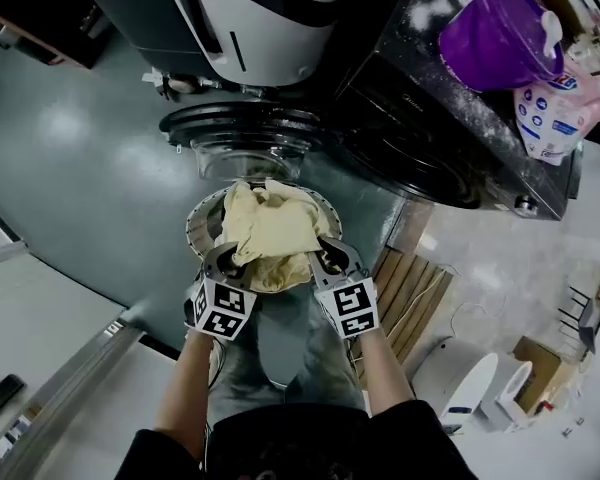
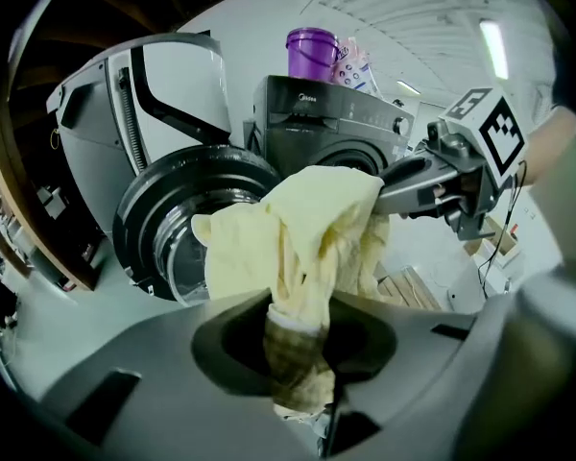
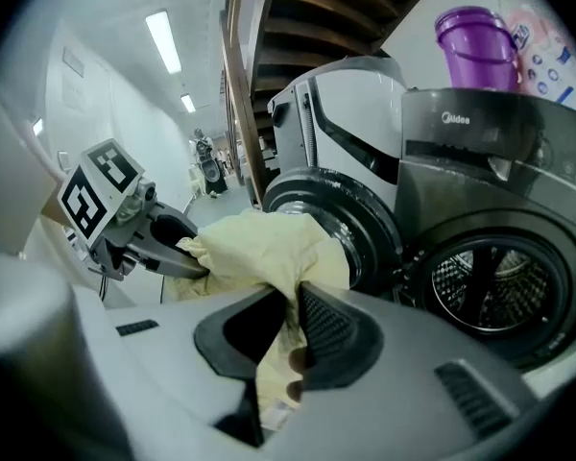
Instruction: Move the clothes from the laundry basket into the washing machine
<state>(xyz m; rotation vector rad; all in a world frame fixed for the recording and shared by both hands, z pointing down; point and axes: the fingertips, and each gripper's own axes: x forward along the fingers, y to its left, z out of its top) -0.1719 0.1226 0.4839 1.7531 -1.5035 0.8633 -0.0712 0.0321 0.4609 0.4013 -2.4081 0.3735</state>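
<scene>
The cloth (image 1: pixel 270 228) is pale yellow, soft and crumpled into loose folds, bunched into a lump between the two grippers. It is held over the round basket (image 1: pixel 193 230) and hides most of it. The head view does not show whether its lower edge is clear of the basket. The left gripper (image 1: pixel 223 258) is clamped on one side of the cloth and the right gripper (image 1: pixel 325 256) on the other, with the person's bare forearms behind them.

The left gripper view shows what the head view does not: the part pinched in those jaws is a narrow, darker, ribbed band, like a cuff, with the yellow cloth fanning out above it. The right gripper view shows a fold caught between its nearly closed jaws, one ridged pad lying bare beside it.

Just beyond the cloth stands the white washing machine (image 1: pixel 270 18), its dark round door (image 1: pixel 245 123) with a glass bowl facing the person. Beside it is the black washing machine (image 1: pixel 430 108), whose holed metal drum appears only in the right gripper view. On top of it sit a purple bucket (image 1: pixel 500 33) and a pink and white bag (image 1: pixel 555 113). Only the head view shows the wooden pallet (image 1: pixel 410 298) on the floor to the right
</scene>
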